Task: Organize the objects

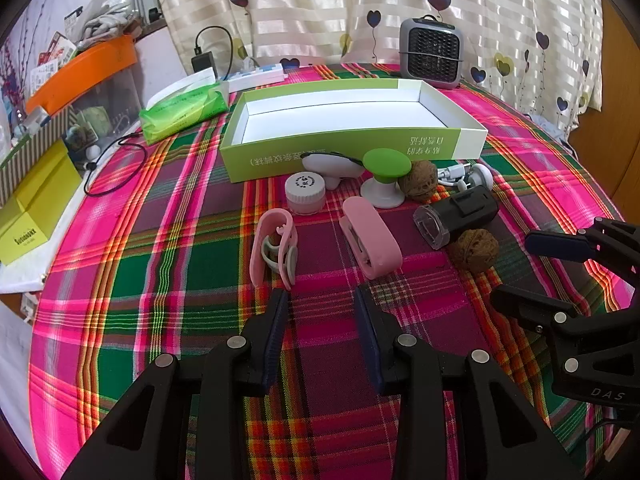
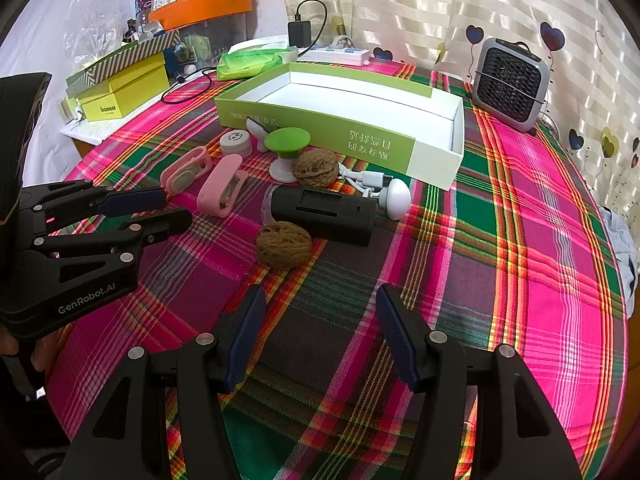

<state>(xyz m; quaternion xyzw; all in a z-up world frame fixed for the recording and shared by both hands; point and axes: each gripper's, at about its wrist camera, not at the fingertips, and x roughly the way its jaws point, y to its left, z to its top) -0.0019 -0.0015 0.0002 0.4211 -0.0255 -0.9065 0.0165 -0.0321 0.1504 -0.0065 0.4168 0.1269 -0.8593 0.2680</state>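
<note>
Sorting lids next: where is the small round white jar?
Left wrist view, centre: small round white jar stands before the green box, behind the pink clip.

I see bare desk [image 2: 520, 240] right of the clutter; the near walnut [image 2: 284, 250] and black device [image 2: 324, 212] block the box [image 2: 352, 136].

Pink-green plaid tablecloth [image 1: 160, 280], lime-green box [image 1: 352, 152]

At centre frame, the white gadget [image 1: 328, 166] sat half hidden behind the green-topped stand [image 1: 386, 162]; upside-down print on the green box [image 1: 352, 148] stayed illegible.
</note>
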